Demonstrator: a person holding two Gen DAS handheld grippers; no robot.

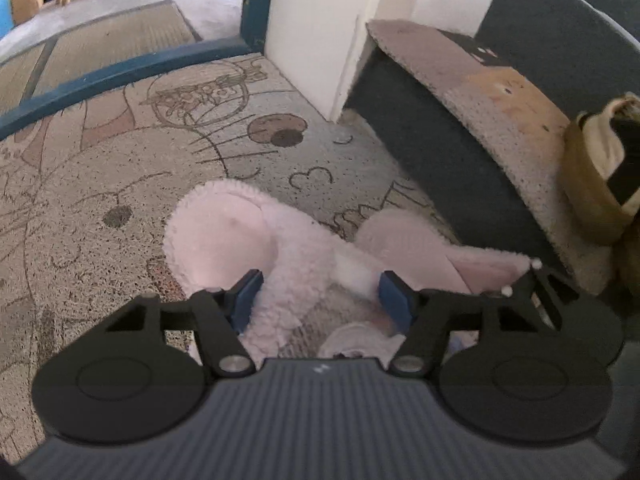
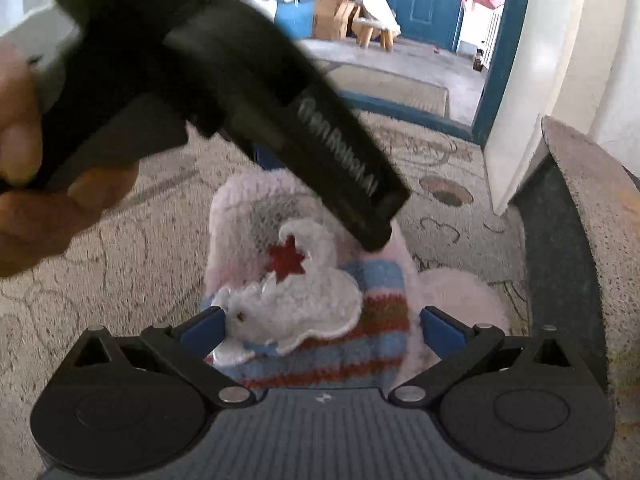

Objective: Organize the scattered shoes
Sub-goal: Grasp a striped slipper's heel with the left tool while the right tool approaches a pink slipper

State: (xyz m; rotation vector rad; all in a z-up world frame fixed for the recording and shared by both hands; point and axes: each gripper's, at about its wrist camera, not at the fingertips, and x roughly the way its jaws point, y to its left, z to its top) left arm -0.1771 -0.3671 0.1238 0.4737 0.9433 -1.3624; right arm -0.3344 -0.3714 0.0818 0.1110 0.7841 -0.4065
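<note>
The left gripper pinches the fleecy side wall of a pink slipper lying on the patterned doormat. The right gripper stands open astride the slipper's striped toe, pads not clearly pressing.

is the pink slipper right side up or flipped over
Right side up: the pink slipper's striped top and white patch face up on the mat.

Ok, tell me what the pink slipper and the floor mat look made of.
Pink slipper: seemingly plush fleece, its fuzzy nap matte; striped knit on the upper. Floor mat: probably looped plastic coil, its surface coarse and speckled with printed cartoon outlines.
</note>
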